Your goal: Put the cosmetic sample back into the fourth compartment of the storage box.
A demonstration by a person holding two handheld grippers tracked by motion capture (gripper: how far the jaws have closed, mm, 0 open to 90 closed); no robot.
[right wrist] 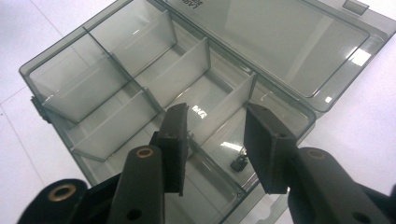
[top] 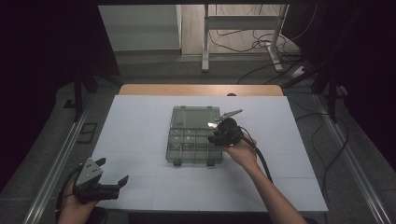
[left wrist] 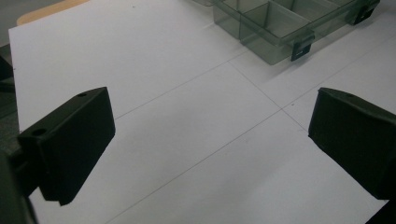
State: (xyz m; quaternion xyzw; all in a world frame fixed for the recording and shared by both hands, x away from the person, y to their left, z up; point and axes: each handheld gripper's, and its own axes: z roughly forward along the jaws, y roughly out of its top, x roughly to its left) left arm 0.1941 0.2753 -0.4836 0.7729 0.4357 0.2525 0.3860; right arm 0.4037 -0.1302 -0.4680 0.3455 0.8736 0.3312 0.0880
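Clear organizer box (top: 194, 135) lengthwise away, lid far.

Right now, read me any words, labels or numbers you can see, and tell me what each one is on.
Raised lettering on the open lid of the organizer box, at its top edge: upside down, too blurred to read.
Small mark on the box floor beyond the right gripper: unreadable.
Nothing else carries text.

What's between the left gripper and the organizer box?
Bare white table, as the left gripper view shows; the left gripper stands open, short of the organizer box.
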